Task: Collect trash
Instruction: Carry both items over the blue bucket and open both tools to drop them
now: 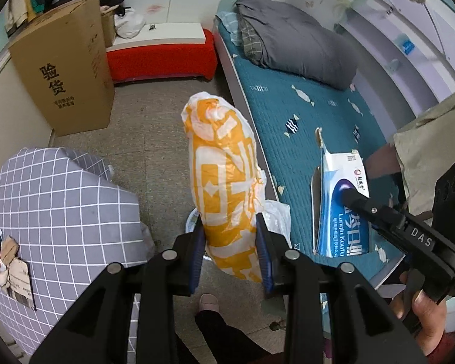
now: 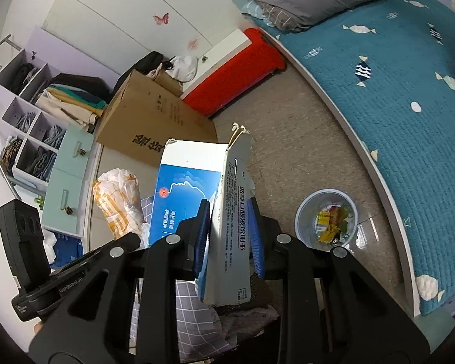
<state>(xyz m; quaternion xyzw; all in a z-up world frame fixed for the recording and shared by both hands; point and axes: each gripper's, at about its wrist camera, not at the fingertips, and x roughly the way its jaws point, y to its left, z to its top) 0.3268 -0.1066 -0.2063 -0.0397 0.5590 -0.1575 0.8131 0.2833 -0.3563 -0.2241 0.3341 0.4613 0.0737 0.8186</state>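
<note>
Left gripper (image 1: pixel 231 251) pinches a crumpled orange-and-white bag (image 1: pixel 224 182) between its blue pads, the bag projecting forward. Right gripper (image 2: pixel 230 236) clamps a flattened blue-and-white carton (image 2: pixel 227 212) edgewise. A trash bin (image 2: pixel 327 217) holding wrappers stands on the floor just right of the right gripper, beside the bed (image 2: pixel 409 91).

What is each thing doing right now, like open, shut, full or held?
Left gripper: shut on the orange bag.
Orange bag: crumpled, held up.
Right gripper: shut on the blue box.
Blue box: torn open on top, held up.
Trash bin: upright on floor, wrappers inside, not full.
Cardboard box: standing, top open.
</note>
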